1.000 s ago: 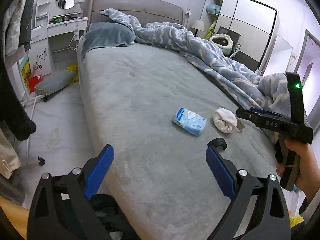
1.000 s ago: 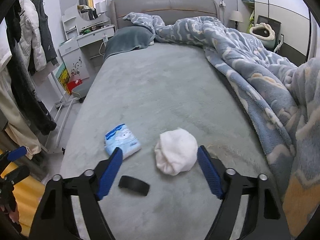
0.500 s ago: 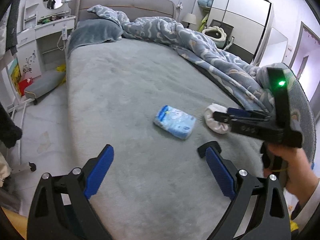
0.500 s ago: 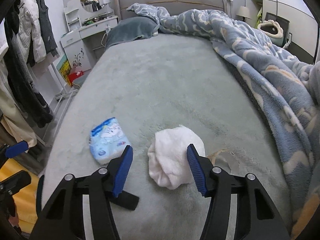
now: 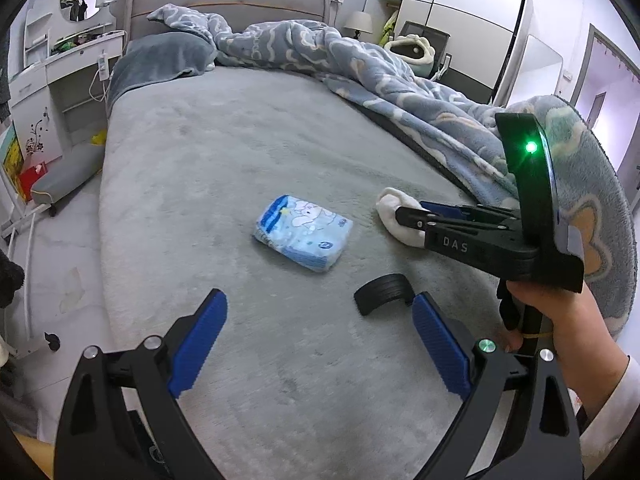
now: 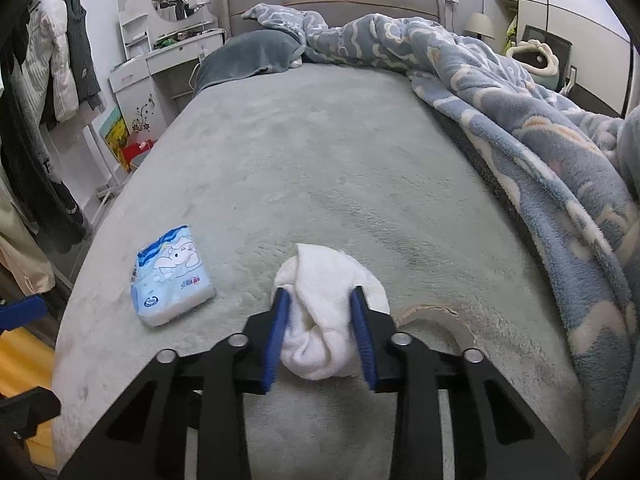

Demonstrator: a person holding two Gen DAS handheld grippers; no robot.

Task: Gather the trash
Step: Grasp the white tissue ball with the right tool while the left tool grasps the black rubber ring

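Note:
A white crumpled wad lies on the grey bed. My right gripper is closing on it, both blue pads pressing its sides. In the left wrist view the same wad shows at the tip of the right gripper, which a hand holds. A light blue tissue pack lies flat to its left, also seen as the pack in the right wrist view. My left gripper hangs open over the bed, with a black curved piece just inside its right finger.
A blue patterned blanket is heaped along the bed's right side. A torn brownish paper ring lies right of the wad. Past the bed's left edge are the floor, a white dresser and hanging clothes.
My right gripper came down and its jaws narrowed from wide apart to pressing on the white wad. My left gripper moved in over the bed toward the pack and black piece, staying open.

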